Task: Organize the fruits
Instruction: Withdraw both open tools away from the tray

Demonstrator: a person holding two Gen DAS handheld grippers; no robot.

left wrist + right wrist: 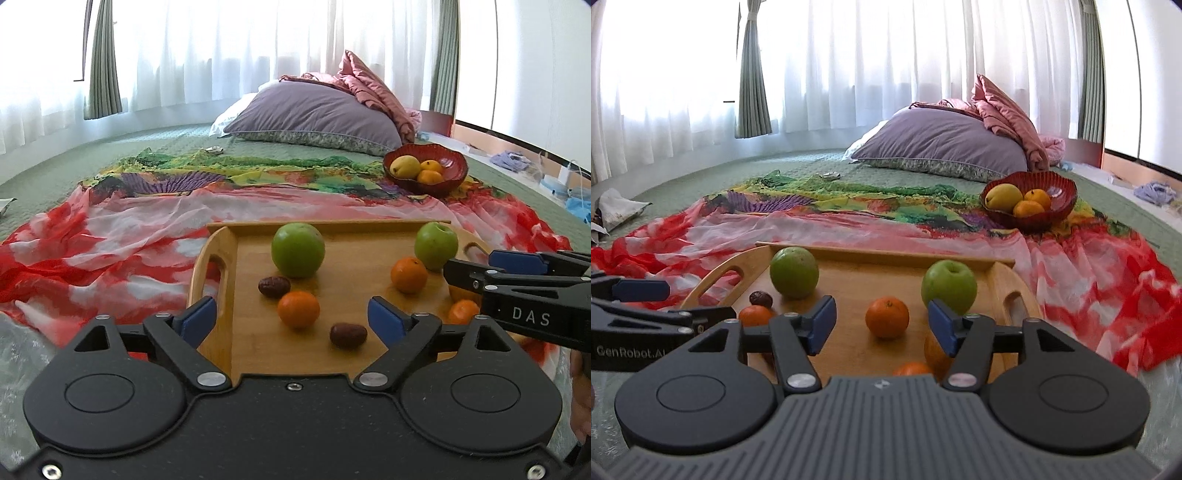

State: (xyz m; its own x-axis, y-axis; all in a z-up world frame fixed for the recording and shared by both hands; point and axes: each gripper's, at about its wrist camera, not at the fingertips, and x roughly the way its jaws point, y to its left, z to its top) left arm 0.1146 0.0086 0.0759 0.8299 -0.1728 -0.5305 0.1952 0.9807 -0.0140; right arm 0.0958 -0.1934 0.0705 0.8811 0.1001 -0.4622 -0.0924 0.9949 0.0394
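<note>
Sheer-curtained bed, scarf-draped: both the left claw (291,319) and right claw (882,323) gape wide, empty, over the wooden tray (221,291) of loose fruit – the red bowl (424,164) far ahead holds just three, most remain.

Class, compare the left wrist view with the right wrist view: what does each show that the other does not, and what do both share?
Only the left wrist view shows the near date between the open left gripper fingers. Only the right wrist view shows crumpled paper on the bed's left edge. Both show the wooden tray, two green apples, oranges, the red bowl and the open right gripper.
</note>
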